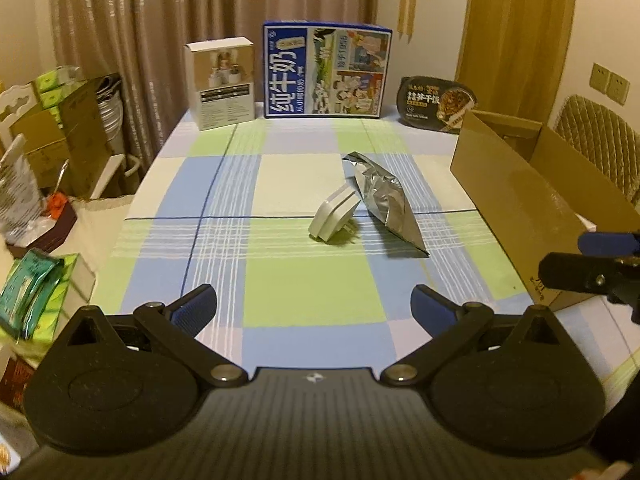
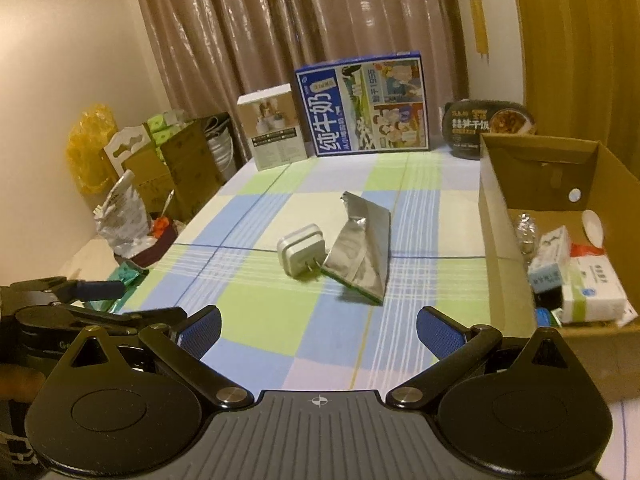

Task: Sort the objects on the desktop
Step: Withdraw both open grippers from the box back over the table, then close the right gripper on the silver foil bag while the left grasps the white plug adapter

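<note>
A white plug adapter (image 1: 335, 217) (image 2: 302, 251) lies mid-table on the checked cloth, touching a crumpled silver foil packet (image 1: 385, 200) (image 2: 362, 250) on its right. My left gripper (image 1: 314, 308) is open, empty, and hovers near the table's front edge, well short of both. My right gripper (image 2: 319, 332) is also open and empty, equally far back. An open cardboard box (image 1: 520, 196) (image 2: 504, 216) stands on the right, holding tissue packs (image 2: 596, 288) and other items. Each gripper shows at the edge of the other's view.
Along the far edge stand a small white carton (image 1: 222, 82) (image 2: 274, 130), a blue milk carton box (image 1: 326, 74) (image 2: 364, 106) and a black instant-meal bowl (image 1: 438, 102) (image 2: 486, 126). Boxes and bags (image 1: 52, 132) clutter the floor on the left.
</note>
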Demonstrator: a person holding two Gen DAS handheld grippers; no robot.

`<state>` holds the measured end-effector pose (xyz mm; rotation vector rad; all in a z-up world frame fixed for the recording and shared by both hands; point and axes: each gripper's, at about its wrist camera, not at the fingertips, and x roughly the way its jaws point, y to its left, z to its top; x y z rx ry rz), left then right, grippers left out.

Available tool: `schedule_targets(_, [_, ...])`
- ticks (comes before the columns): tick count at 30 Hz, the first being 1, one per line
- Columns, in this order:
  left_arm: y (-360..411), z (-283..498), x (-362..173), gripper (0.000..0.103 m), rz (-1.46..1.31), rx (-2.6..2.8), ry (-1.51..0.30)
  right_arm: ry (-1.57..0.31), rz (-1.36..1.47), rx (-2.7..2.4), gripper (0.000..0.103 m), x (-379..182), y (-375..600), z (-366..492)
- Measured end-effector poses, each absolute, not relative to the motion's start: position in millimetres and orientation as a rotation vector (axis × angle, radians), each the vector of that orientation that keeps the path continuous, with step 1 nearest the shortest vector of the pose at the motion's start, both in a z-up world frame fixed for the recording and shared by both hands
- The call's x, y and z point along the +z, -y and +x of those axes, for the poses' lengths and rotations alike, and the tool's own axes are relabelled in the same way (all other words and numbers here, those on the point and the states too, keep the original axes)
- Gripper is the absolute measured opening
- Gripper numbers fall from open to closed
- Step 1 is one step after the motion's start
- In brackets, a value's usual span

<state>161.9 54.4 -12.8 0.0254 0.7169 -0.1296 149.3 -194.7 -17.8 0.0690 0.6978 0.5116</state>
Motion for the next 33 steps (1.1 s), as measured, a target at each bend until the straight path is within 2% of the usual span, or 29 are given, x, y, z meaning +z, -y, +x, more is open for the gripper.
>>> schedule_targets(8, [-54,212,-43,0.101,0.129,-0.194,-0.741,-0.768,0.076,0.499,0.101,-48,183,205])
schedule_targets(19, [-56,284,-83,0.093,0.160,-0.268,-0.744,-0.815,0.075,0.489,0.100,-81,163,277])
schedule_targets(21, [-53,292,-87,0.093,0.194,-0.283,-0.728,-0.822,0.079,0.485,0.099,-87,162,288])
schedule_targets(23, [-49,300,-91,0.093,0.243,-0.304,-0.709,-0.831,0.081,0.481,0.092,-94,162,297])
schedule_targets(26, [-45,312,-99,0.090,0.271,-0.335,-0.700,-0.842,0.090,0.476,0.088,-102,161,310])
schedule_targets(33, [-37,337,-110,0.072,0.282,-0.388,-0.678,-0.852,0.105,0.477,0.082,-113,156,327])
